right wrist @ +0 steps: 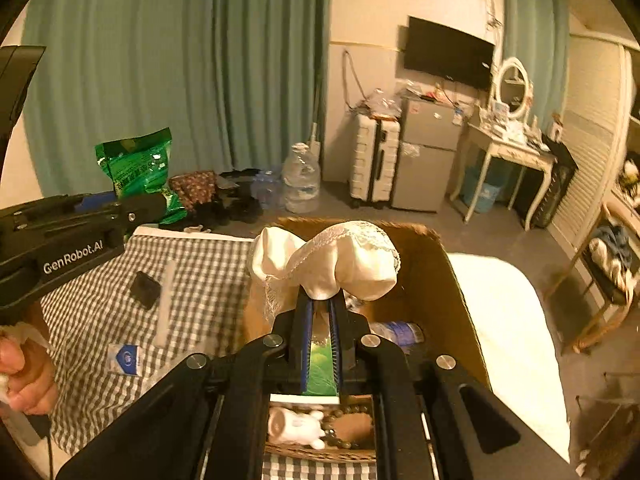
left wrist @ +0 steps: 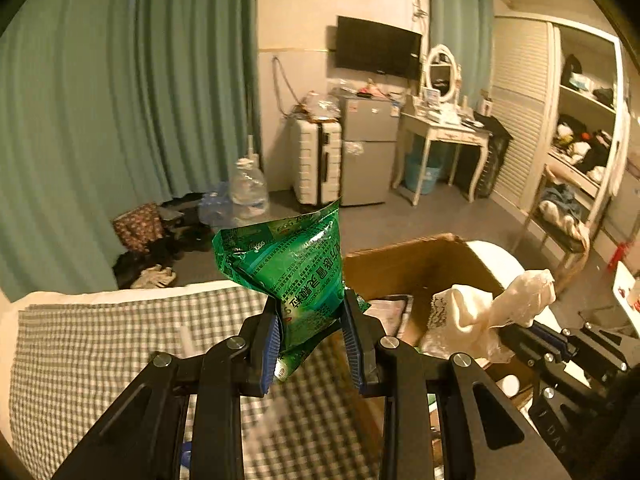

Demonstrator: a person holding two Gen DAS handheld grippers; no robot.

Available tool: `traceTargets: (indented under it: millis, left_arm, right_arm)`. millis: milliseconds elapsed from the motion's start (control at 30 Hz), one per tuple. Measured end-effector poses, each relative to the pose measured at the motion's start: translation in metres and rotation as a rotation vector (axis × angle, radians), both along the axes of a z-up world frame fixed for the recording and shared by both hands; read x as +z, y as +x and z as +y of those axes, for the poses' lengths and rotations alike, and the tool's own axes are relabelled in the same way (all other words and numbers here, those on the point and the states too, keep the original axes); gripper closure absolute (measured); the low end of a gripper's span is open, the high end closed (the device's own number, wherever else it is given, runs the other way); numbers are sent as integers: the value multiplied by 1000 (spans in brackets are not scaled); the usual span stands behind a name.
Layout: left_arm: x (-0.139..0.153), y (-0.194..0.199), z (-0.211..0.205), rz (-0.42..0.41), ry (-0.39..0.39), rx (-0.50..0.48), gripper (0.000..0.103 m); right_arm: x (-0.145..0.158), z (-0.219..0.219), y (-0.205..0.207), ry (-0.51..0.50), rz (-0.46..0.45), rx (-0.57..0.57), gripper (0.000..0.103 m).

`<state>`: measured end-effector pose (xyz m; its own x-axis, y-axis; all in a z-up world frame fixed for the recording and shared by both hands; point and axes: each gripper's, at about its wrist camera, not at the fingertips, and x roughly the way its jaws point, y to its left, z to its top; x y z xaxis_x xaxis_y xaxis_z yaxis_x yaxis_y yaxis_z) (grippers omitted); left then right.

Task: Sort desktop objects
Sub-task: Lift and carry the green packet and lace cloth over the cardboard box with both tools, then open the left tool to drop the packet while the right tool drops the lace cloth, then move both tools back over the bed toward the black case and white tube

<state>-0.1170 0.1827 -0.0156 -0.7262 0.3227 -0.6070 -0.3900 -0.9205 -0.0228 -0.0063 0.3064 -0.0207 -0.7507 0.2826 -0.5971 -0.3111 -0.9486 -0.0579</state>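
The cardboard box (right wrist: 452, 280) is the landmark: it stands open-topped on the bed, its left wall against the gingham cloth (right wrist: 200, 272) and its right wall beside the white bedding (right wrist: 508, 320). Beyond its far rim the floor lies open up to the teal curtain (right wrist: 160, 60), the white suitcase (right wrist: 374, 160) and the small grey fridge (right wrist: 428, 156).

The left gripper (left wrist: 310, 332) is held above the cloth, just left of the box's left wall, its blue-padded fingers (left wrist: 272, 340) pinched on the lower part of a green foil packet (left wrist: 288, 268). The packet stands upright above the fingers, crinkled and shiny, printed with white Chinese text, its top edge flaring outward.

The right gripper (right wrist: 320, 312) is over the box's interior, its jaws nearly together and clamped on a cream satin cloth with a lace edge (right wrist: 344, 260). The fabric bunches into two puffed lobes above the fingertips, level with the box's far rim.

Inside the box, below that gripper, lie a plastic bottle (right wrist: 396, 330), a white bottle (right wrist: 296, 426) and a string of beads (right wrist: 340, 428). Left of the box, on the gingham, rest a small black object (right wrist: 145, 289), a white stick (right wrist: 166, 300) and a blue-and-white sachet (right wrist: 126, 358).
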Motion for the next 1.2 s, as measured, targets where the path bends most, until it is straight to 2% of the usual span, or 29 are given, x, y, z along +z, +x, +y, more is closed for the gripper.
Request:
traceTargets:
  millis: [200, 400, 533, 633, 700, 733, 767, 833, 900, 1033, 1200]
  left_arm:
    - [-17, -2, 48, -21, -54, -71, 74]
    - [-42, 1, 91, -104, -106, -139, 74]
    - [-45, 14, 113, -66, -149, -207, 74]
    - [-50, 13, 119, -103, -154, -233, 67]
    - [-50, 12, 119, -126, -147, -212, 48]
    - [-48, 10, 118, -129, -135, -197, 34]
    - [-45, 9, 116, -126, -121, -185, 28]
    - [-37, 8, 111, -116, -87, -163, 22]
    - [-30, 4, 103, -107, -76, -142, 19]
    - [-15, -1, 81, -81, -57, -102, 16]
    - [-1, -11, 41, -57, -35, -36, 13]
  right_arm:
    - [-8, 24, 10, -3, -25, -60, 95]
    - [-19, 54, 16, -29, -71, -118, 95]
    - [-31, 66, 21, -18, -116, -123, 95]
    - [-36, 71, 25, -41, -125, -120, 95]
    - [-37, 71, 26, -45, -130, -109, 93]
    - [-38, 71, 25, -48, -134, -101, 93]
    - [-38, 71, 25, -51, -132, -101, 92]
    - [-39, 73, 25, -74, -125, -96, 85]
    - [-38, 72, 26, -75, -120, -90, 68]
    - [-30, 72, 27, -46, -102, -82, 62]
    - [-13, 76, 29, -94, -54, -125, 53]
